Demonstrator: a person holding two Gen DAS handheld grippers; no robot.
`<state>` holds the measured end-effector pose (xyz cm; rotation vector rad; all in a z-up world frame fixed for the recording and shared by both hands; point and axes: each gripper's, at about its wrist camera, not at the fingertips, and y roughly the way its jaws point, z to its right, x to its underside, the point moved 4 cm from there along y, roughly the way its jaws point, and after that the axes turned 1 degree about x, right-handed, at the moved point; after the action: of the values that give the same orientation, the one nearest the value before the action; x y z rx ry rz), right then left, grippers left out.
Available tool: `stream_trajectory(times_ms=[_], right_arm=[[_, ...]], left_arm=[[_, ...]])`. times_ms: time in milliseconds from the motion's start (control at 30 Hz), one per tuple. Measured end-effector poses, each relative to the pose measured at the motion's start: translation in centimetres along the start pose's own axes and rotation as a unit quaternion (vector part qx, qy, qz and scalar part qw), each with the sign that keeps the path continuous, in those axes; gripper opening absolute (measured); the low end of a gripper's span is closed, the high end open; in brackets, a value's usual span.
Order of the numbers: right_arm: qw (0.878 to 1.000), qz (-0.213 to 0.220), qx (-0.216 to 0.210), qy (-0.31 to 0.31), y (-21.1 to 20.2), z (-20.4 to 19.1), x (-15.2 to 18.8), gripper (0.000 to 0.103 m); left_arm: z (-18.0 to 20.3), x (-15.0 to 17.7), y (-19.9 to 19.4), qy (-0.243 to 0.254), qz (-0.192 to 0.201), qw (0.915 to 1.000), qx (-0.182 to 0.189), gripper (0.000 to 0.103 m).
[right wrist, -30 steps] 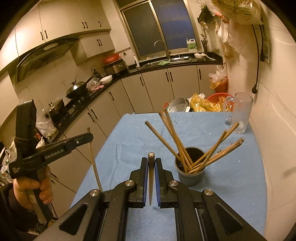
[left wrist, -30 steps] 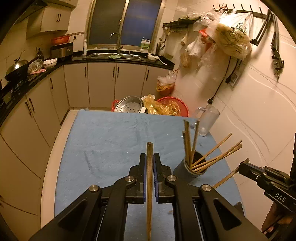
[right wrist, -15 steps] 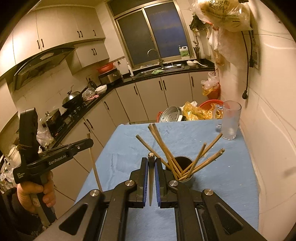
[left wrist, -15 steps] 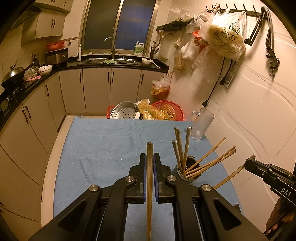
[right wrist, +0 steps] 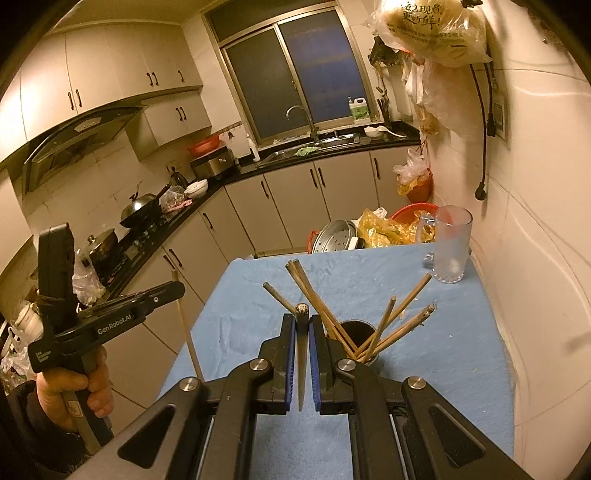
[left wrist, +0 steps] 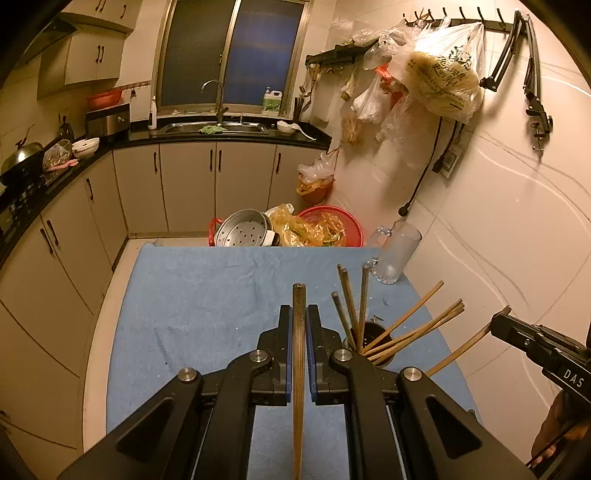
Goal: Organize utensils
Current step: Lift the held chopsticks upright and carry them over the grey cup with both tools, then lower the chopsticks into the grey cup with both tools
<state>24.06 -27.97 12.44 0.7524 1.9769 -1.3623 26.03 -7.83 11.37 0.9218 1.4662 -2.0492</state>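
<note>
Reading "GenRobot.AI": left gripper [right wrist: 177, 291]

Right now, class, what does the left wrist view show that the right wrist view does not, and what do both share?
Only the left wrist view: the wall hook rail and the right tongs from the side, gripping a chopstick.

Only the right wrist view: the range hood, wok and the hand holding the left tongs.

Both: the blue cloth, chopstick cup, glass mug and sink.
</note>
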Motion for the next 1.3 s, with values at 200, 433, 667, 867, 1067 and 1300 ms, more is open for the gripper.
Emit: stream_trajectory(times_ms=[200, 433, 667, 867, 1067, 1300], right_arm=[[1.000, 0.007, -0.002, 0.002, -0.5, -0.1, -0.5, 0.008], [1.000, 0.021, -0.005, 0.002, -1.5, -0.3, -1.3, 0.008], [0.999, 0.034, -0.003, 0.001, -2.4, -0.3, -2.2, 0.008], [0.999, 0.046, 0.003, 0.003, -3.4, 0.1, -2.8, 0.008], [0.998, 0.057, 0.012, 0.004, -4.2, 0.7, -3.5, 0.008], [0.998, 0.065, 0.020, 0.002, -4.9, 1.4, -4.1, 0.008]], left_arm=[[0.3, -0.2, -0.4, 0.006, 0.005, 1.0000, 0.003, 0.007], [0.9, -0.7, -0.6, 0.012, 0.008, 0.9999, 0.008, 0.007], [1.6, -1.5, -0.7, 0.017, 0.013, 0.9997, 0.015, 0.007], [2.2, -2.0, -0.8, 0.022, 0.016, 0.9994, 0.021, 0.007], [2.9, -2.5, -0.8, 0.030, 0.019, 0.9990, 0.027, 0.007], [4.1, -3.7, -0.7, 0.043, 0.027, 0.9981, 0.035, 0.007]])
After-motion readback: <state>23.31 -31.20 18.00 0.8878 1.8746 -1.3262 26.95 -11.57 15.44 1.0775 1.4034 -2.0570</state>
